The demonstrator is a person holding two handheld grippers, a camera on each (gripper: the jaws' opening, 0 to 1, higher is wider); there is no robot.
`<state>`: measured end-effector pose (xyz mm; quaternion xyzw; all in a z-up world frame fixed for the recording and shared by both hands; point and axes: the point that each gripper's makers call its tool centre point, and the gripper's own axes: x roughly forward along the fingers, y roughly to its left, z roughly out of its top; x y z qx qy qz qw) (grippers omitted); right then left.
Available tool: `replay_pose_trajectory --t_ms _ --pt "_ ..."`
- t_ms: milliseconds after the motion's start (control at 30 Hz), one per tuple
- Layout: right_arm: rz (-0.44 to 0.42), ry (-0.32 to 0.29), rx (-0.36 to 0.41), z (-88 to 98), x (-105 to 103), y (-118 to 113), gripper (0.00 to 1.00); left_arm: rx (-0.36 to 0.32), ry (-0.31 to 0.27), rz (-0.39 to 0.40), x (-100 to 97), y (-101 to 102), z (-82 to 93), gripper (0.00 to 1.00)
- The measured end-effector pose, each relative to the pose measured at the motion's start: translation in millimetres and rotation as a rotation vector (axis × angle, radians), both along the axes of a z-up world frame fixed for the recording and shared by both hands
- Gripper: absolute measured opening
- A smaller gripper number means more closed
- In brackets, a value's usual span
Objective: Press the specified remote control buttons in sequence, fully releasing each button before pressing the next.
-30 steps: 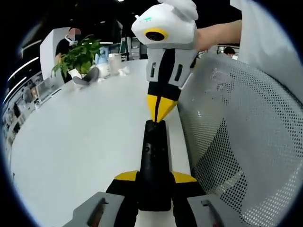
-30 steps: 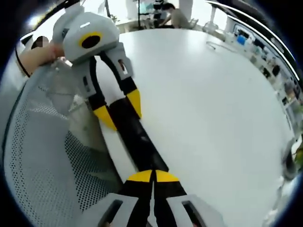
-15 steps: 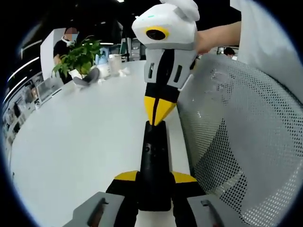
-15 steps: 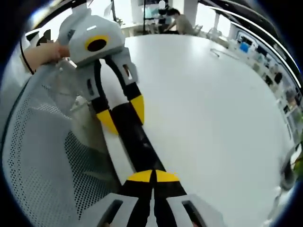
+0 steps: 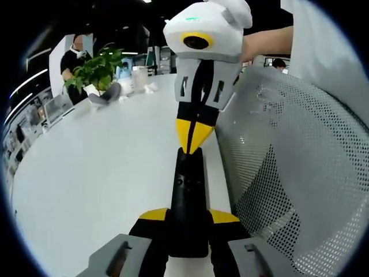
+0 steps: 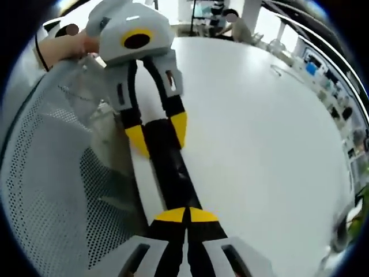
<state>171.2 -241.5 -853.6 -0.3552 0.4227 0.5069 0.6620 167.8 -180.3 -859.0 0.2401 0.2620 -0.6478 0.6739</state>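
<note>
2 grippers meet over one long black remote control (image 5: 188,196), which lies along the near edge of the white round-edged table (image 5: 92,173), just beside the grey mesh chair back (image 5: 300,179). In the left gripper view, the left gripper (image 5: 188,222) has its yellow-tipped jaws clamped on the near end of the remote, one on each side, holding it steady. The right gripper (image 5: 194,135) comes in from the far end with its jaws pressed together into a single yellow point, and that point sits on the top of the remote at its far end.

Compared with 1 second ago, the right gripper's white body has tipped up and towards the camera in the left gripper view, while its yellow point has hardly moved off the remote's far end — so the change reads as a change of angle, not a lift. In the right gripper view, the closed tip (image 6: 185,216) lies over the remote, though the fisheye makes it hard to tell whether it is bearing down on a button or only resting there.

As a judgement, a press is in hand or just ending; a full release is not shown yet. A green potted plant (image 5: 97,70) stands well apart at the table's far side.
</note>
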Motion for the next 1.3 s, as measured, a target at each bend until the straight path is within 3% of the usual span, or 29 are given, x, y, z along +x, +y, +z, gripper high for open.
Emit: replay_pose_trajectory --t_ms 133,367,567,900,1067,1300 --pt "0.089 -0.012 -0.049 -1.1 -0.1 -0.3 0.00 0.002 -0.001 -0.002 0.0 -0.3 0.1 0.25" --pt "0.123 -0.035 -0.040 -1.4 -0.6 -1.2 0.00 0.002 -0.001 -0.004 0.0 -0.1 0.2 0.25" --pt "0.050 -0.074 0.015 -0.3 0.4 -1.1 0.00 0.006 -0.003 -0.007 -0.1 -0.2 0.1 0.25" --pt "-0.076 -0.055 0.085 1.0 1.6 -1.3 0.00 0.013 -0.006 -0.010 -0.9 -0.7 0.1 0.25" --pt "-0.019 -0.023 0.059 1.5 0.6 0.0 0.00 0.015 -0.008 -0.009 -1.3 -0.7 0.1 0.25" --pt "0.049 -0.023 0.010 0.9 2.1 8.0 0.00 0.014 -0.009 -0.009 -1.8 0.0 0.2 0.25"
